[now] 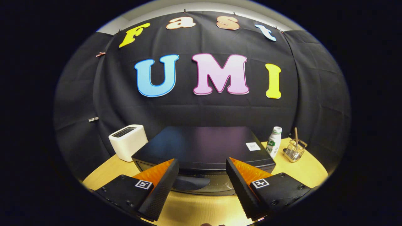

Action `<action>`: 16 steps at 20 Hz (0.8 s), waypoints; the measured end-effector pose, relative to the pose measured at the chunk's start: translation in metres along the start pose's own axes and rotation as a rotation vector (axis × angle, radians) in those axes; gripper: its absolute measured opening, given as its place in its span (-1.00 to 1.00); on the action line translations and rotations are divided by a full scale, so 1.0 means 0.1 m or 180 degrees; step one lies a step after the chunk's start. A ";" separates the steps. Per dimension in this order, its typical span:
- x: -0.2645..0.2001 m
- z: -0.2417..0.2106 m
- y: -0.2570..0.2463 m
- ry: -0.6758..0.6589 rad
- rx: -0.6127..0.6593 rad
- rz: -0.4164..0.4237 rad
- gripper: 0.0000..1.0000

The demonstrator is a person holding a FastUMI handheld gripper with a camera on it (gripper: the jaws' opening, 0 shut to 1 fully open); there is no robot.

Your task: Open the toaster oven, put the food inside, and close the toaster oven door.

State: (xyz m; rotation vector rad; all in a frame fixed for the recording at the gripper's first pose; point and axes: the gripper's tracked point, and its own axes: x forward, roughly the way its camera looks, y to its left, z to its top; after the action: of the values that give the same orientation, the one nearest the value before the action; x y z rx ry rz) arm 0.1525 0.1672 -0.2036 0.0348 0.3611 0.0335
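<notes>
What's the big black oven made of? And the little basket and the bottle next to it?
The toaster oven, just beyond the open jaws of the gripper, looks like smooth painted metal: its flat top shines faintly. The basket looks like thin metal wire with gaps between. The bottle is probably white plastic, slightly glossy.

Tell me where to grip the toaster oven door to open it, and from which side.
Probably the top edge of the door on the toaster oven, from the front. The oven faces the open gripper, its upper front lying between the spread fingers, apart from both. No handle can be made out.
</notes>
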 end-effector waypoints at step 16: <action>-0.31 -0.53 0.12 0.0293 -0.0029 -0.0094 0.95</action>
State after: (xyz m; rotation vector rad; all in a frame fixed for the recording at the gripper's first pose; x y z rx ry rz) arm 0.1048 0.1799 -0.2421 0.0190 0.4535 0.0074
